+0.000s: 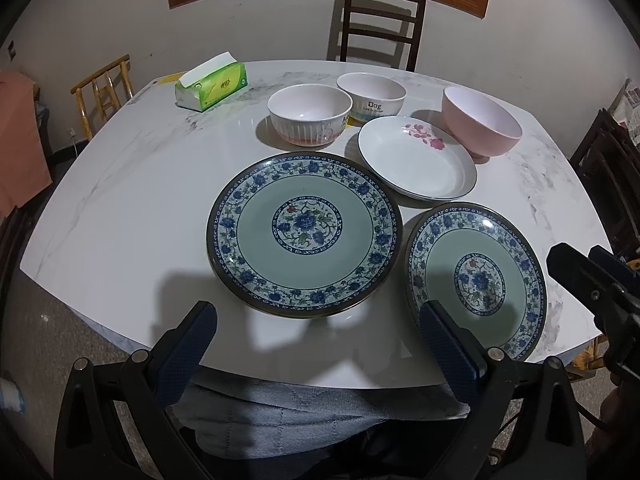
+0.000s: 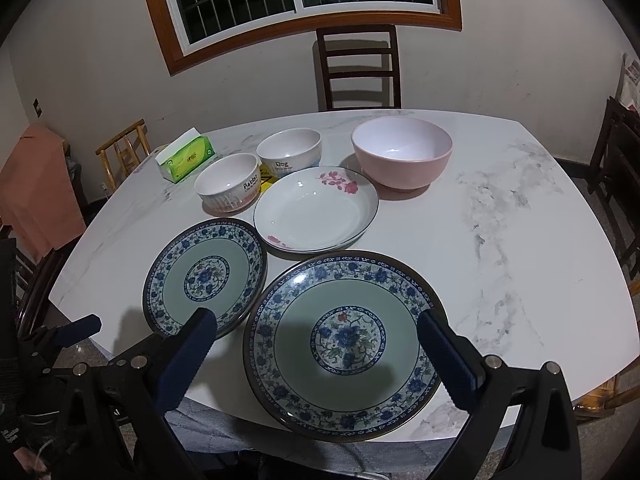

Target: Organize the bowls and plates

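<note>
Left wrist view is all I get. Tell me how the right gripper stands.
Observer: The right gripper has its jaws wide open and holds nothing. In its own view the blue plate on the right lies framed between them.
Operator: Read me the lettering on the striped bowl.
Observer: The striped bowl shows "Rabb" in black. The rest curves out of sight.
Operator: Check the white plate's near rim.
Observer: The white plate has a second pink flower on its near-left rim.
</note>
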